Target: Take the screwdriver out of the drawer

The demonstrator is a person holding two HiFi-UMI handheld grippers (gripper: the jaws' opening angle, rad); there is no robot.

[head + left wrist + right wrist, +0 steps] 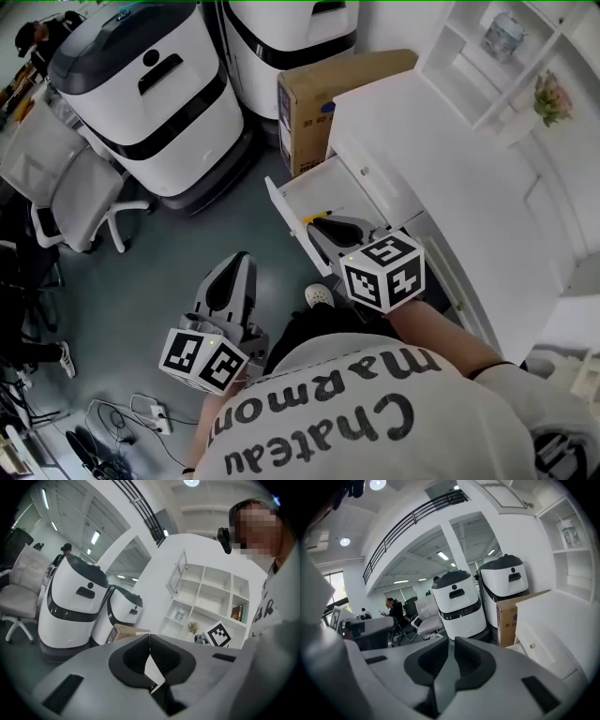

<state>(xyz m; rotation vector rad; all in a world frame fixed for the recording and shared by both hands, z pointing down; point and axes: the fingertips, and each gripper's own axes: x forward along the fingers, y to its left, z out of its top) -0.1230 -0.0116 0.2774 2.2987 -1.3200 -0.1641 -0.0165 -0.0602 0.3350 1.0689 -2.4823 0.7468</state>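
Grey office floor (178, 248), white machines (141, 89) beyond the tongs. Left gripper (237, 264): jaws pressed together, empty, over the floor. Just right of it, the open drawer (284, 208); no screwdriver can be made out inside. Right gripper (316, 226): jaws together, empty, tip at the drawer's near end. White cabinet (422, 141) to its right.

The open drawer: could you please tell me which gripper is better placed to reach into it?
Right. The right gripper hangs at the open drawer, jaws shut. The left gripper is off to its side over the floor, also shut.
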